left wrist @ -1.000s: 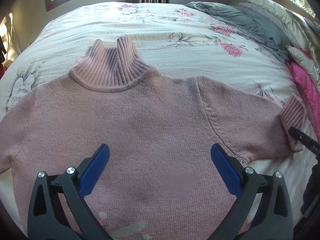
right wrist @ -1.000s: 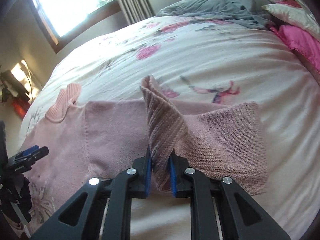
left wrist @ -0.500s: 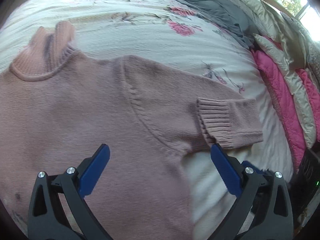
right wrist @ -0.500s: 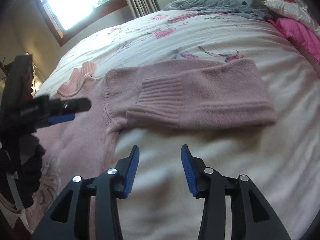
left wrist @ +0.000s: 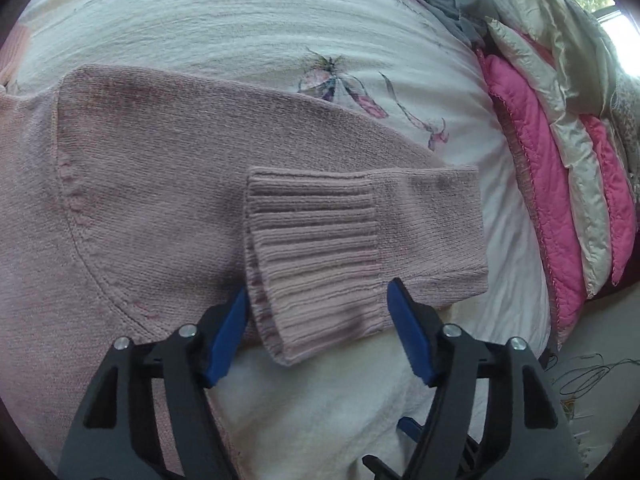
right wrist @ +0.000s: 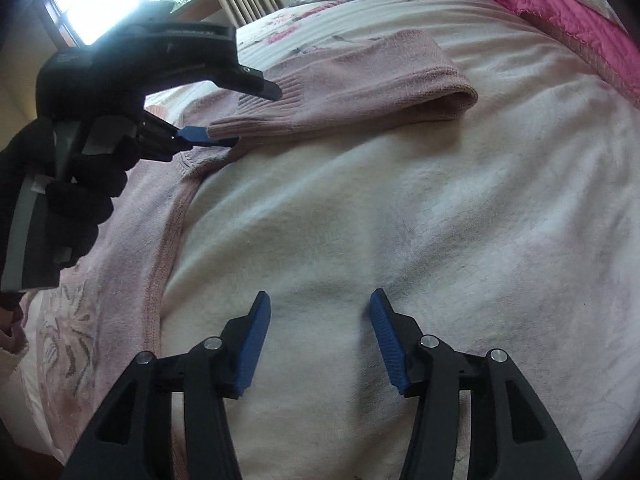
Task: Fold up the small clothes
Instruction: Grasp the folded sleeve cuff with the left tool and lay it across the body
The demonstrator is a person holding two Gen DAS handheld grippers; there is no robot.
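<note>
Since the earlier frame, both claws have shifted: the left claw (left wrist: 318, 326) has closed in on the folded-back sleeve, and the right claw (right wrist: 316, 342), which had let the cuff go, has drawn back over bare bedspread.

Left to right, left wrist view: the pink sweater (left wrist: 132, 184) lies flat on the floral bedspread (left wrist: 224, 28), its body filling the left side. The sleeve (left wrist: 424, 220) is doubled back on itself, so the ribbed cuff (left wrist: 312, 248) lies on top, pointing toward the body. The left claw stands open, one blue pad on either side of the cuff's near corner; neither pad visibly presses the knit. Further right lies a pink-and-cream quilt (left wrist: 532, 184).

Right wrist view: a gloved hand (right wrist: 80, 184) holds the left claw (right wrist: 236, 116) at the cuff, at the left; the fold's rounded end (right wrist: 452, 92) sits to its right. The right claw, jaws apart and empty, hovers well clear of the garment.

Handling, as judged: the knit looks soft, light and limp, and should drape and stretch rather than hold a crease. The ribbed cuff is thicker and gives the firmest hold. Pinching both layers together there would likely carry the sleeve across the body without unfolding it.
</note>
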